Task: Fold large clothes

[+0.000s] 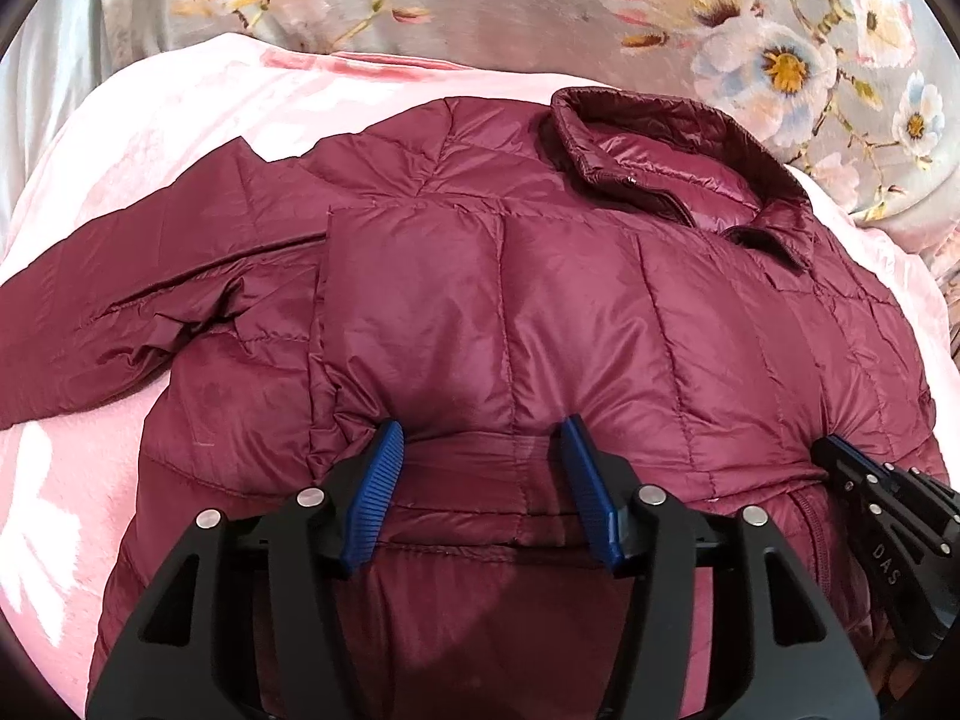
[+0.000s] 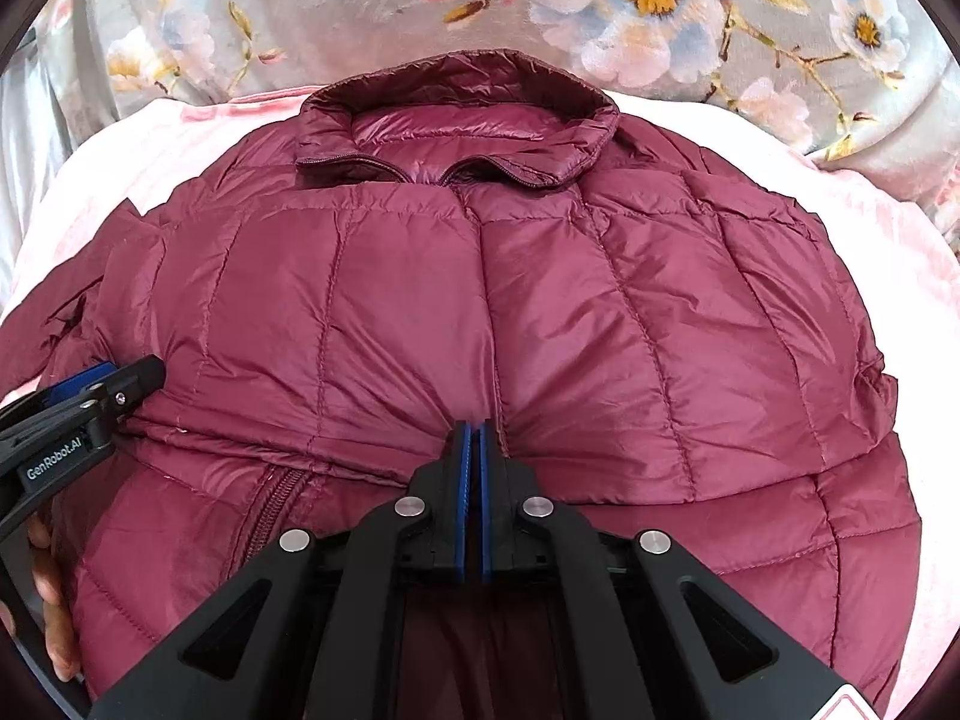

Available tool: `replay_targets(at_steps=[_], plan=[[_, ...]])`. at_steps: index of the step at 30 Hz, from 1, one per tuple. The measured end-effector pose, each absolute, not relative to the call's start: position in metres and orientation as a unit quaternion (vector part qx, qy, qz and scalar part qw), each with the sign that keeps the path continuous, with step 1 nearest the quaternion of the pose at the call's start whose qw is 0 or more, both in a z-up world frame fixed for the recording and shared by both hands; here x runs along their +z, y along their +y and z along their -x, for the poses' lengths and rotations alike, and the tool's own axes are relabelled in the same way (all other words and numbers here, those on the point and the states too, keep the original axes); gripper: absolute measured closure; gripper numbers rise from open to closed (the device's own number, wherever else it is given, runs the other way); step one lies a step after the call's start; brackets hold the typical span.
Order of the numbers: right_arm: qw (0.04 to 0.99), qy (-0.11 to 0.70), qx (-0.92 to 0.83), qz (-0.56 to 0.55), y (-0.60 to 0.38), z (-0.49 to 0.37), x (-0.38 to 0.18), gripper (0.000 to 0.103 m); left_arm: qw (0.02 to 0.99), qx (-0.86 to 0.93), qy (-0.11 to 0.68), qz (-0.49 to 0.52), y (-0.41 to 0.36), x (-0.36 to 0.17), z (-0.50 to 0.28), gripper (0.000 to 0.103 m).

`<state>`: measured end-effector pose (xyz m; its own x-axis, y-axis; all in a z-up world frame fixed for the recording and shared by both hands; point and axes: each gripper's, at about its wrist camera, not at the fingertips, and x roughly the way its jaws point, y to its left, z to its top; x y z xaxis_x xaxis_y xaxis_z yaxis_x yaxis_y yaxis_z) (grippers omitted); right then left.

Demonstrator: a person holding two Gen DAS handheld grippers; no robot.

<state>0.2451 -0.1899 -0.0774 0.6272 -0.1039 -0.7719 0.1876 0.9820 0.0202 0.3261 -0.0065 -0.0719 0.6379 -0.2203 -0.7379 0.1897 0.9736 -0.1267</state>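
A maroon quilted puffer jacket [image 1: 600,300] lies front up on a pink blanket, collar [image 1: 660,150] away from me and one sleeve [image 1: 120,300] stretched out to the left. Its lower part is folded up over the body. My left gripper [image 1: 483,435] stands open over the fold's edge; the blue pads [image 1: 384,462] sit apart with puffed fabric bulging between them. In the right wrist view my right gripper [image 2: 474,429] is shut on a pinch of the jacket [image 2: 360,300] at the same fold, and creases radiate from its tips. The left gripper's tip [image 2: 138,378] shows at the left edge.
The pink blanket [image 1: 180,120] lies on a grey bedcover printed with flowers [image 1: 780,60], which rises behind the collar. A person's hand [image 2: 48,630] holds the left gripper's handle at the lower left. The right gripper's black fingers [image 1: 852,468] reach in at the right edge.
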Motion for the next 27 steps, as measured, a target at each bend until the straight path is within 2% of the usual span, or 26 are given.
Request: replay_targets(at_steps=[4, 6, 9, 13, 15, 18, 22, 25, 26, 27], plan=[[0.901, 0.424, -0.082, -0.047, -0.189, -0.245, -0.076, 0.102, 0.900, -0.127, 0.407, 0.089, 0.030, -0.059, -0.314, 0.050], [0.903, 0.417, -0.087, -0.055, -0.193, -0.238, -0.071, 0.099, 0.907, -0.096, 0.396, 0.108, 0.062, -0.047, -0.302, 0.032], [0.909, 0.398, -0.093, -0.078, -0.191, -0.209, -0.054, 0.086, 0.925, -0.030, 0.358, 0.126, 0.135, -0.027, -0.282, 0.016], [0.915, 0.390, -0.064, -0.084, -0.172, -0.170, -0.047, 0.075, 0.916, 0.099, 0.361, 0.143, 0.253, -0.030, -0.280, 0.015], [0.914, 0.395, -0.056, -0.068, -0.161, -0.159, -0.051, 0.072, 0.897, 0.155, 0.371, 0.185, 0.319, -0.040, -0.281, 0.015], [0.914, 0.399, -0.052, -0.054, -0.150, -0.148, -0.060, 0.062, 0.870, 0.222, 0.369, 0.240, 0.394, -0.052, -0.276, 0.016], [0.912, 0.404, -0.065, -0.043, -0.144, -0.146, -0.068, 0.056, 0.844, 0.251, 0.372, 0.295, 0.443, -0.070, -0.278, 0.017], [0.909, 0.408, -0.071, -0.045, -0.146, -0.147, -0.070, 0.052, 0.836, 0.247, 0.361, 0.330, 0.448, -0.075, -0.282, 0.019], [0.909, 0.409, -0.072, -0.047, -0.146, -0.147, -0.070, 0.052, 0.839, 0.245, 0.358, 0.329, 0.444, -0.074, -0.284, 0.031], [0.908, 0.409, -0.073, -0.047, -0.147, -0.147, -0.071, 0.050, 0.841, 0.236, 0.360, 0.327, 0.439, -0.073, -0.289, 0.051]])
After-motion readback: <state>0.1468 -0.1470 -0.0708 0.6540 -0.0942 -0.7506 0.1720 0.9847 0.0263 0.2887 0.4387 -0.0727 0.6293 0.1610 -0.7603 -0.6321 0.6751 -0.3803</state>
